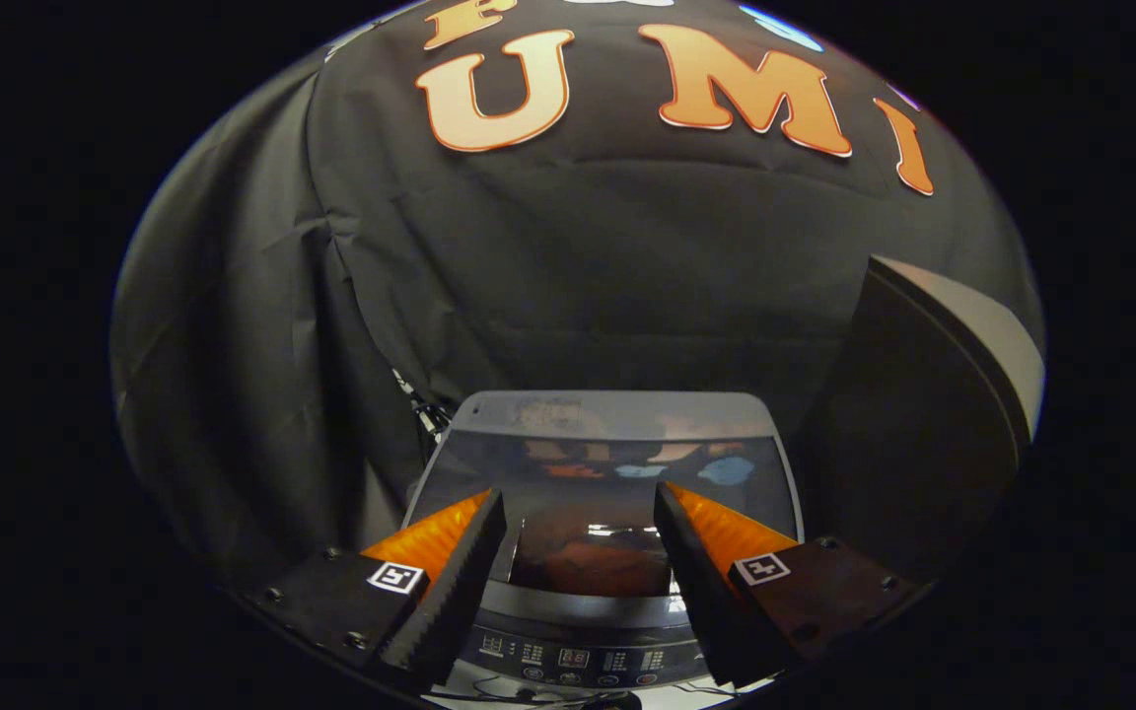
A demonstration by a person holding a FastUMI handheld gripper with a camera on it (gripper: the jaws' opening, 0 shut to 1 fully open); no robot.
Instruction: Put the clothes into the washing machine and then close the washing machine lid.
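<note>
The tool [580,542] was held level and pointed forward, its two fingers spread wide apart with nothing caught between them. The left finger [450,582] and the right finger [701,582] each showed a dark, ribbed inner pad backed by an orange wedge — both wedges tapering toward the far tips. The fingers leaned slightly inward toward one another at the tips, yet a broad gap stayed open between the pads. Each finger sat on a black mounting block with visible screws and a small square black-and-white marker — one per side.
</note>
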